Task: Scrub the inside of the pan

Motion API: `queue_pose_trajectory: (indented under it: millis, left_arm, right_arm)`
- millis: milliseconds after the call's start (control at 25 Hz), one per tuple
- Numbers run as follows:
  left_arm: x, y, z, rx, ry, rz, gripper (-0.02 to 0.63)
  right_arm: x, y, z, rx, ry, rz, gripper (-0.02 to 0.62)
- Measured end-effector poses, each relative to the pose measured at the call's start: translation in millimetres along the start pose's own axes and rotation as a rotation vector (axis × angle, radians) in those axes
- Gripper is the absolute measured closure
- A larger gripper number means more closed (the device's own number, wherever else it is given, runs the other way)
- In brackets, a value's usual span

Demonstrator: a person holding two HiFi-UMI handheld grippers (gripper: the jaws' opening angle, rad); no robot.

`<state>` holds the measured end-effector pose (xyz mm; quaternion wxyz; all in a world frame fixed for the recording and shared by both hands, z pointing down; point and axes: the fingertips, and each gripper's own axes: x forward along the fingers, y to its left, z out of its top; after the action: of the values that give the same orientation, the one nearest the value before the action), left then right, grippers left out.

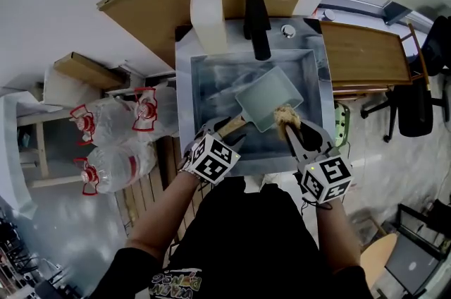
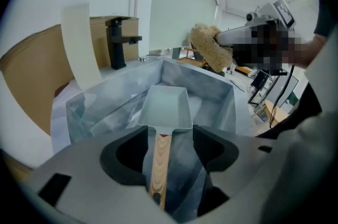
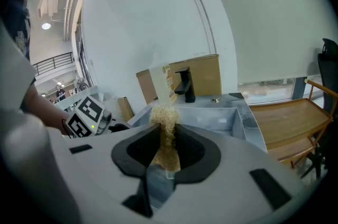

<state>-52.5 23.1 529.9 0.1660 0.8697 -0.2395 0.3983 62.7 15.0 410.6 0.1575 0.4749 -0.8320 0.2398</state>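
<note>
**A:** status on the pan scrub?

**B:** still setup, I'd say, no scrubbing yet. The left hand-held gripper (image 2: 170,136) is spread. The pan's wooden handle (image 2: 161,157) runs between its jaws with a gap on each side, so there's no grip on it. The pan (image 2: 166,106) lies in the sink (image 2: 105,106), straight ahead of that gripper

**A:** right side?

**B:** the right hand-held gripper (image 3: 168,138) is pinching a tan scrubber (image 3: 165,122), with the tuft sticking out past its jaws. In the head view the scrubber is at the pan's near corner, just ahead of that gripper. Can't tell if it touches

**A:** next move?

**B:** my read: the left closes on the handle to steady the pan, then the right brings the scrubber down onto the pan's floor. It needs a firm hold or the pan will skate around the sink

**A:** contents?

**B:** the pan looks empty, no food or suds that I can see. The sink holds only the pan. Its floor is shiny and I can't tell if that's water. A white bottle (image 1: 208,15) and a black tap (image 1: 257,26) stand at the far rim, beyond both grippers
</note>
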Motion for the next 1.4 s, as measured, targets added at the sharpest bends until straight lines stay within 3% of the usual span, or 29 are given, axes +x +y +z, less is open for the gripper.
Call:
queue_pose_trajectory:
  millis: [120, 400, 800, 1080, 1240, 1400]
  left_arm:
    - [13, 4, -10, 0.015, 0.047, -0.035, 0.321]
    - [41, 6, -29, 0.032, 0.134, -0.096, 0.313]
    - [72, 12, -41, 0.03, 0.242, -0.103, 0.313]
    - [82, 15, -48, 0.011, 0.273, -0.088, 0.316]
    - [86, 18, -52, 0.026, 0.288, -0.042, 0.439]
    - [87, 18, -54, 0.013, 0.283, -0.026, 0.44]
  right_arm:
    - [11, 1, -6, -0.001, 0.024, -0.007, 0.506]
    - [36, 3, -20, -0.029, 0.105, -0.023, 0.506]
    - [61, -7, -46, -0.123, 0.266, -0.073, 0.506]
    - [70, -11, -65, -0.169, 0.355, -0.041, 0.506]
    - [79, -11, -81, -0.188, 0.418, 0.014, 0.506]
    - [90, -12, -97, -0.193, 0.488, 0.062, 0.506]
